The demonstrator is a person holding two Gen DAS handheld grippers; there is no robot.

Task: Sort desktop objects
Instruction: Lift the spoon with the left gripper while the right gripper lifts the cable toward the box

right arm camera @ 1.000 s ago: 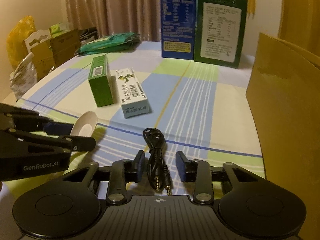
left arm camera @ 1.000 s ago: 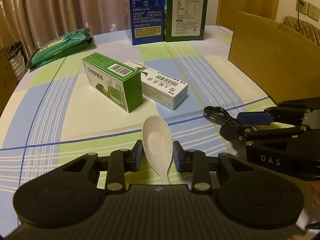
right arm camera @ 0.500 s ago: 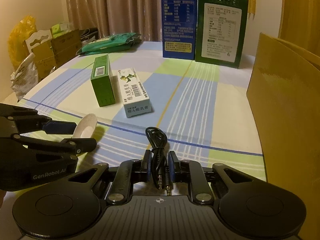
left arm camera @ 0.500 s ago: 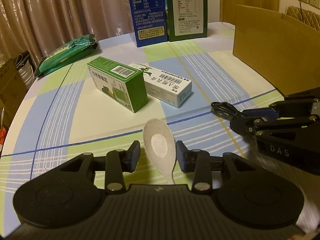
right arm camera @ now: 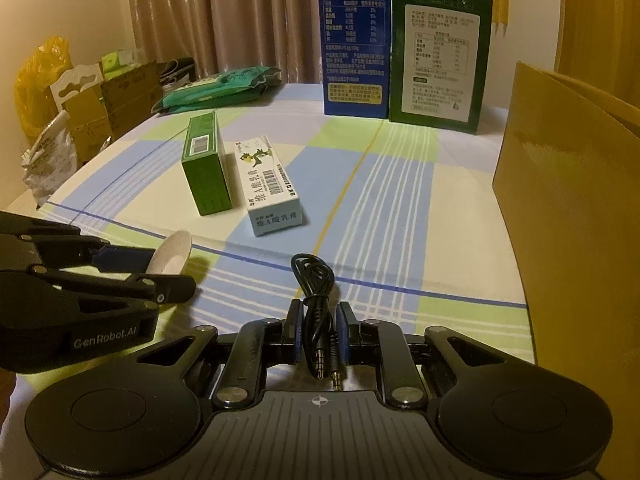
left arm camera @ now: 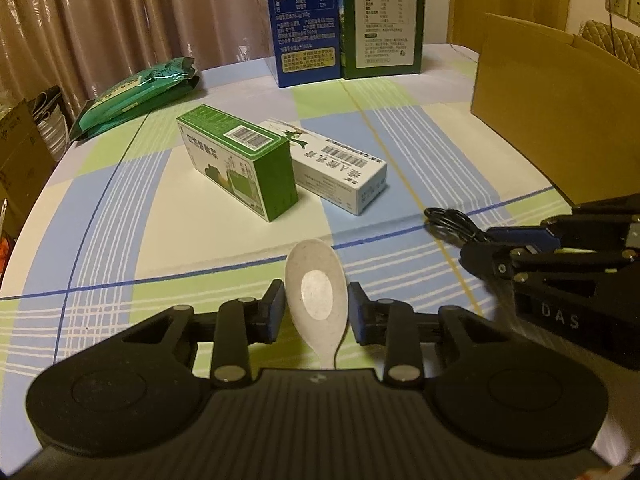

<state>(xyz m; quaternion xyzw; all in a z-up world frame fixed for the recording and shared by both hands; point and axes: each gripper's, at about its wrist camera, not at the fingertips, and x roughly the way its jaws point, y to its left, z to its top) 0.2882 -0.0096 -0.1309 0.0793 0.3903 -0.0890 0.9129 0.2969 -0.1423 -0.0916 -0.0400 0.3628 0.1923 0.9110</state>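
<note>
A pale speckled spoon (left arm camera: 316, 264) sits bowl-forward between the fingers of my left gripper (left arm camera: 316, 294). The jaws are closing, and both pads press the sides of the bowl. In the right wrist view the spoon (right arm camera: 172, 252) sticks out past the left gripper (right arm camera: 160, 268), just above the checked tablecloth (right arm camera: 400, 200). A coiled black audio cable (right arm camera: 314, 276) runs between the pads of my right gripper (right arm camera: 318, 316), which is shut on it; its two plugs point back at the camera. From the left wrist view the right gripper (left arm camera: 486, 246) holds the cable (left arm camera: 448, 220) close on the right.
A green carton (left arm camera: 240, 160) and a white carton (left arm camera: 340, 168) lie side by side mid-table. Tall blue (left arm camera: 304, 20) and green (left arm camera: 380, 16) boxes stand at the back, with a green packet (left arm camera: 136, 92) at the back left. An open cardboard box (right arm camera: 572, 220) fills the right side.
My right gripper's jaws have come together onto the cable. The left gripper's jaws eased off the spoon a little, then came back in on it. Neither hand has shifted.
</note>
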